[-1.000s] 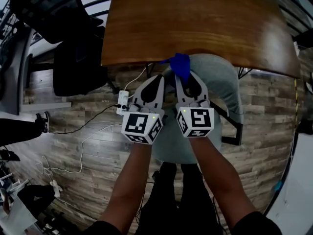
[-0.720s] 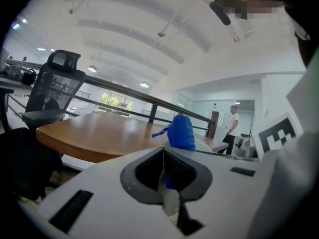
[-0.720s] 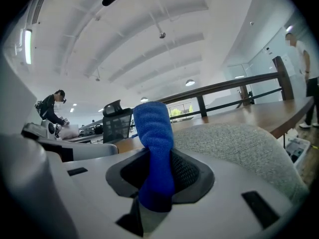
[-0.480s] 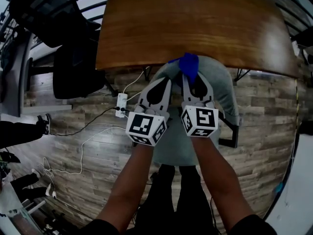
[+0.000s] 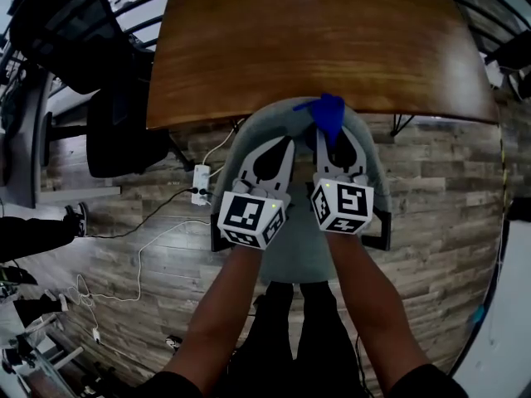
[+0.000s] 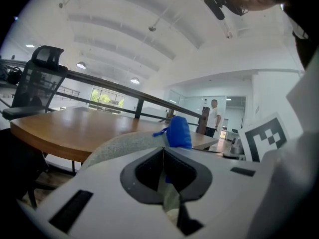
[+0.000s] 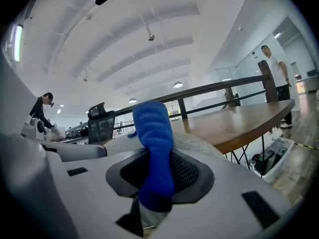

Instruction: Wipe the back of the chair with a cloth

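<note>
Cloth point(image 5: 328, 113) is pinched in the right claw point(image 5: 330, 139), whose jaws are clenched on its lower part. A blue bunch stands up past the tips onto the top rim of the chair back point(image 5: 261, 127). A second ago the cloth lay toward the left end of that rim. Now it sits right of the middle, so the wipe appears to be running rightward along the top edge. More of the grey chair also shows clear of the counter point(image 5: 315, 40) than before, with both armrests now in sight. By this reading the wiping is under way, with the right end of the rim and the lower face of the back probably still to do.

The left claw point(image 5: 278, 143) lies just beside the right one over the chair back. Its jaws are pressed together with nothing between them, and the blue seen past them belongs to the other claw.

The counter edge runs right over the top of the chair back, close to the cloth. That leaves little room for a forward stroke, and a careless push could knock the cloth or claw against the wood. On the floor point(image 5: 431, 189) to the left lie a power strip point(image 5: 201, 186) and loose cables, well apart from the work. A black office chair point(image 5: 116, 131) stands further left. A person stands far off in the background of both gripper views.
</note>
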`<act>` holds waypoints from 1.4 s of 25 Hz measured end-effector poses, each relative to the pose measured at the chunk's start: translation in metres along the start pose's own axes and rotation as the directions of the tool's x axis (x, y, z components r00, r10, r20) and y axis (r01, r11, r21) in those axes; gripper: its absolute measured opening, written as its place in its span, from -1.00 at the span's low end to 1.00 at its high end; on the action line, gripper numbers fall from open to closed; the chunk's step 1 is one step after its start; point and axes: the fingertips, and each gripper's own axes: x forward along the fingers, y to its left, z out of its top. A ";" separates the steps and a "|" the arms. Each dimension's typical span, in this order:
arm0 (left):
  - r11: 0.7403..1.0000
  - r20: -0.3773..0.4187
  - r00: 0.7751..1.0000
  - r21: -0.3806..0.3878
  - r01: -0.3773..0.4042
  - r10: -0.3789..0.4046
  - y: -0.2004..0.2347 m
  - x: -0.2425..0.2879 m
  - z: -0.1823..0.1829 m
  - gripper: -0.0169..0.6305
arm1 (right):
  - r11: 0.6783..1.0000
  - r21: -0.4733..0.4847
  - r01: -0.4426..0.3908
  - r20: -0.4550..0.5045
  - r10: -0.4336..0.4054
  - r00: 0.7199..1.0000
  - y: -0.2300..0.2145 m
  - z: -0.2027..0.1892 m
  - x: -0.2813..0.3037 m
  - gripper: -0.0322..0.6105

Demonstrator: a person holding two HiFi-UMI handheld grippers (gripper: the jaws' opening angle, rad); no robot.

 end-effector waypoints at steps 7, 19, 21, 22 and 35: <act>1.000 -0.024 1.000 0.008 0.016 -0.015 -0.034 0.021 -0.010 -0.92 | 1.000 -0.003 0.016 0.004 -0.016 1.000 -0.036 0.005 -0.016 -0.56; 1.000 -0.025 0.999 0.011 -0.019 0.019 -0.050 0.023 -0.024 -0.92 | 0.997 -0.037 0.072 0.007 -0.071 0.997 -0.064 0.002 -0.037 -0.56; 1.000 -0.023 0.999 0.003 -0.031 0.031 -0.044 0.018 -0.026 -0.92 | 0.996 -0.070 0.050 0.023 -0.049 0.999 -0.053 0.004 -0.038 -0.56; 0.999 -0.020 0.999 0.000 -0.040 0.040 -0.039 0.014 -0.027 -0.92 | 0.996 -0.088 0.029 0.029 -0.027 0.999 -0.045 0.004 -0.039 -0.56; 0.954 0.008 0.956 -0.064 -0.292 0.293 0.074 -0.077 -0.046 -0.92 | 0.925 -0.099 -0.367 -0.062 0.362 0.930 0.119 -0.060 -0.015 -0.56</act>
